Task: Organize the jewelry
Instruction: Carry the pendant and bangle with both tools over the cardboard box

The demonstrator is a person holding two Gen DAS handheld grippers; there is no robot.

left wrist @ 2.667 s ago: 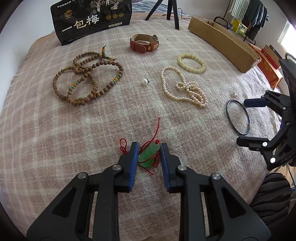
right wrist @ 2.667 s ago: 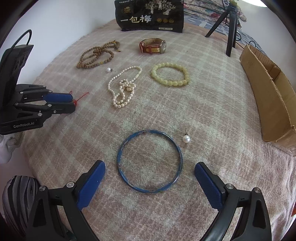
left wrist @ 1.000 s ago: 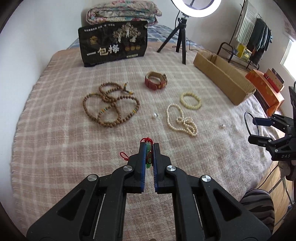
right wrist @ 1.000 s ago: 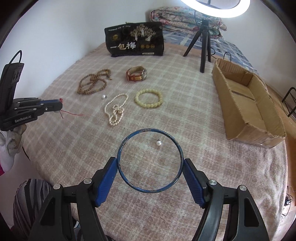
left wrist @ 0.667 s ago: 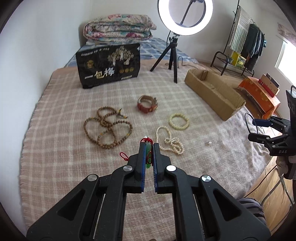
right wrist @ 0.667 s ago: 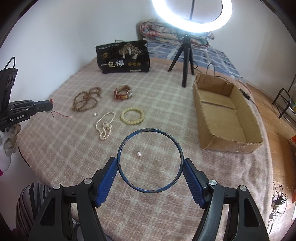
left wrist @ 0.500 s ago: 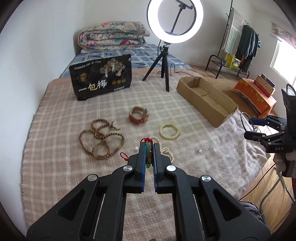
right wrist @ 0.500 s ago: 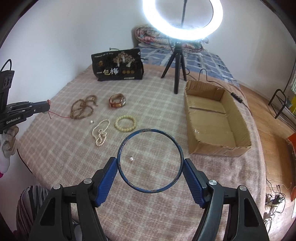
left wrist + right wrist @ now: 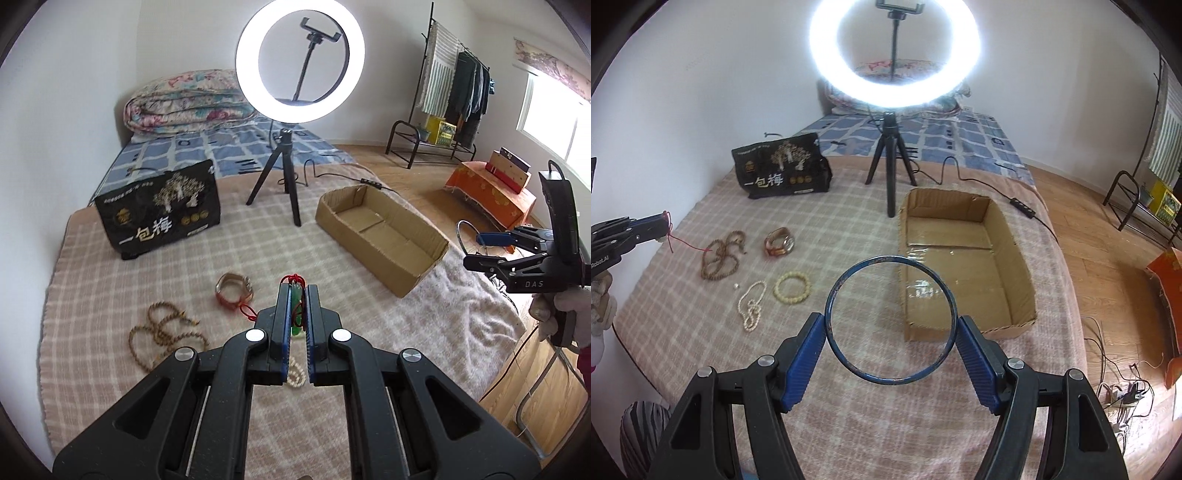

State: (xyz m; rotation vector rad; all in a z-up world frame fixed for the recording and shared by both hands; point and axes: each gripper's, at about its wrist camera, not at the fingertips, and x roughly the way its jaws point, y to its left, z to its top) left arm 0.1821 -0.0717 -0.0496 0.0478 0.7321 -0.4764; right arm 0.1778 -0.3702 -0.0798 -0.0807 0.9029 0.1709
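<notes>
My left gripper (image 9: pixel 296 295) is shut on a green pendant (image 9: pixel 296 325) strung on a red cord (image 9: pixel 246 311), held in the air above the checked blanket (image 9: pixel 110 288). My right gripper (image 9: pixel 891 332) is shut on a blue bangle (image 9: pixel 891 261), its pads pressing the ring's two sides, also lifted. An open cardboard box (image 9: pixel 964 258) lies on the blanket ahead and to the right of the bangle. Still on the blanket are a wooden bead necklace (image 9: pixel 720 254), a red leather bracelet (image 9: pixel 780 242), a yellow bead bracelet (image 9: pixel 792 288), a pearl necklace (image 9: pixel 751 304) and a loose pearl (image 9: pixel 736 285).
A lit ring light on a black tripod (image 9: pixel 891 162) stands behind the box, its cable (image 9: pixel 964 173) trailing right. A black printed bag (image 9: pixel 781 171) stands at the back left. Folded quilts (image 9: pixel 184 99) lie beyond. Wooden floor and cables (image 9: pixel 1115 369) are to the right of the blanket.
Both grippers have risen and tilted up with their loads, so the jewelry on the blanket looks smaller and lower. The box, ring light and room have come into view.
</notes>
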